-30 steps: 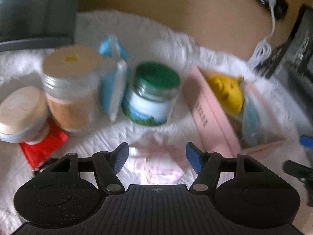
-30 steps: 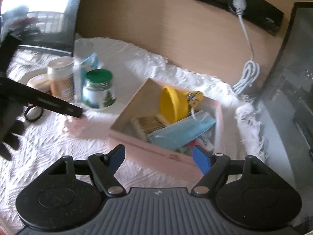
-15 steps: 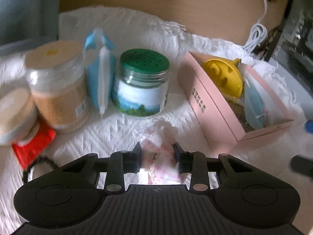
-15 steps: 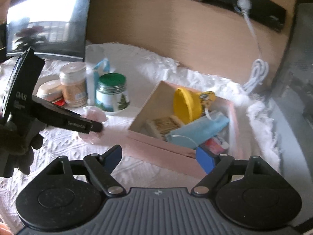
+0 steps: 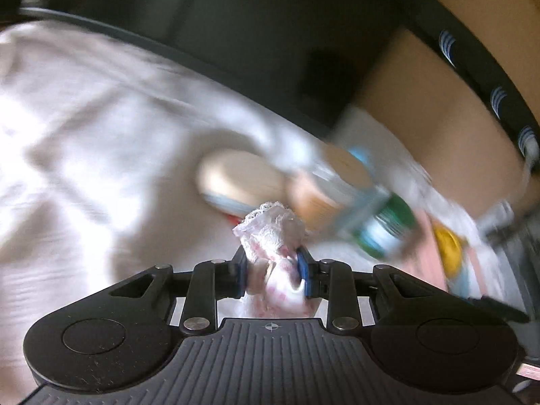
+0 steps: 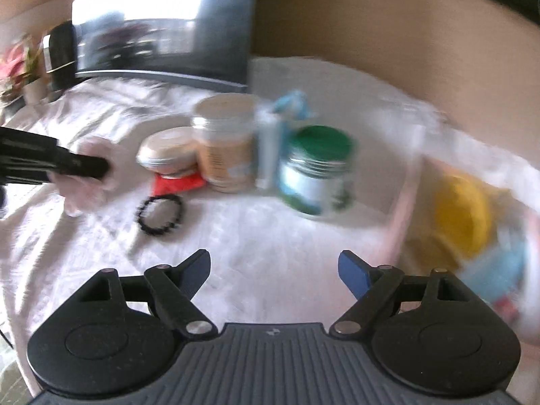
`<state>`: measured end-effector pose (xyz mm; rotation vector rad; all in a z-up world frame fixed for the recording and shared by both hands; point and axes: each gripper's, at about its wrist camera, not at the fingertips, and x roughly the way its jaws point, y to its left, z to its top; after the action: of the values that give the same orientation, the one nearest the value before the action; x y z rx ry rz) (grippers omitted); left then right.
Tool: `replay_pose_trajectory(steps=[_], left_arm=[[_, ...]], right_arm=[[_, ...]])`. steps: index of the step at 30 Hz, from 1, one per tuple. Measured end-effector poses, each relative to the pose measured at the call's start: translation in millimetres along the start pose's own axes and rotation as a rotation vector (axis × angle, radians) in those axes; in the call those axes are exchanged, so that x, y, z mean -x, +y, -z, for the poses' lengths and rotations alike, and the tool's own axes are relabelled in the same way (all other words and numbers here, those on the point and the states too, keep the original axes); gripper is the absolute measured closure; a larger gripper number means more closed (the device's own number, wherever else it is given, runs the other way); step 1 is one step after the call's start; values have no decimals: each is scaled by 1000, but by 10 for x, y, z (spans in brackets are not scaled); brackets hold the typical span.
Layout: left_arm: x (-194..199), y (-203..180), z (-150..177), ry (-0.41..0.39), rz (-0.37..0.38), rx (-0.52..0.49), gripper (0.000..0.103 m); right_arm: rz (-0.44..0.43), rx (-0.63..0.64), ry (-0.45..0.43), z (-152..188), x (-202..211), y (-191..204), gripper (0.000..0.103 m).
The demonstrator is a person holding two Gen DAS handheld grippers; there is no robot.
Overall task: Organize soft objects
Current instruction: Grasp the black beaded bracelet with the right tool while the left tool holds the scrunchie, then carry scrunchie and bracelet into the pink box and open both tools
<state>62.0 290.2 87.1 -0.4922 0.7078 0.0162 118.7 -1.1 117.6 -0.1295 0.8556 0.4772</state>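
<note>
Pink-white lace pouch (image 5: 275,236) clenched in left gripper (image 5: 272,275) jaws; right gripper (image 6: 274,271) jaws released; three jars (image 6: 317,172)

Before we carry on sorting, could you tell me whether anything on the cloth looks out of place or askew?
Little stands out. The jars appear upright, though both views are blurred. A black beaded bracelet lies loose on the white cloth, apart from the pink box. The left tool is clamped on a pink lacy cloth; the right tool is open.

A home: white cloth (image 6: 270,243), food jars (image 6: 317,175), monitor (image 6: 162,27).
</note>
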Motion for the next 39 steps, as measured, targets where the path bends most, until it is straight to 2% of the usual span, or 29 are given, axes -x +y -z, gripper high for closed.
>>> replay_pose_trajectory(steps=[3,8,13,17,18,20,21,22,25,29,32,34,39], left_arm=[[302,324,5,-43,-71,71,71],[580,692,116,-58,-131,179,71],[702,818,292,-49,-144,226,71],[717,808,380,-34,-127,240,71],[703,801,388,-29,-123,239,71],[672,783,387,-22,-110,237,71],[652,766,380,-18,-102,235,71],[627,743,367,-14,-92,228,71],[516,616,303,8,-58,192,71],[321,340,204,52,9,114,71],[121,42,145,115,80,31,71],[-23,-226,125,170,139,-41,71],[-338,-1025,233,318,323,-248,71]], right_arm=[[-66,10,21,-144,-265,215,20],[-178,26,77,-327,-726,584,20],[-153,113,81,-400,-1074,860,20],[-171,102,92,-429,-1210,888,20],[-169,104,89,-427,-1210,895,24],[-166,103,89,-410,-1163,893,40],[-173,103,94,-410,-1129,881,53],[-185,103,103,-407,-1087,869,60],[-189,97,99,-380,-891,816,69],[-183,80,63,-298,-483,635,71],[-158,36,40,-194,-141,419,71],[-119,2,29,-88,88,248,71],[52,-49,12,291,605,-157,71]])
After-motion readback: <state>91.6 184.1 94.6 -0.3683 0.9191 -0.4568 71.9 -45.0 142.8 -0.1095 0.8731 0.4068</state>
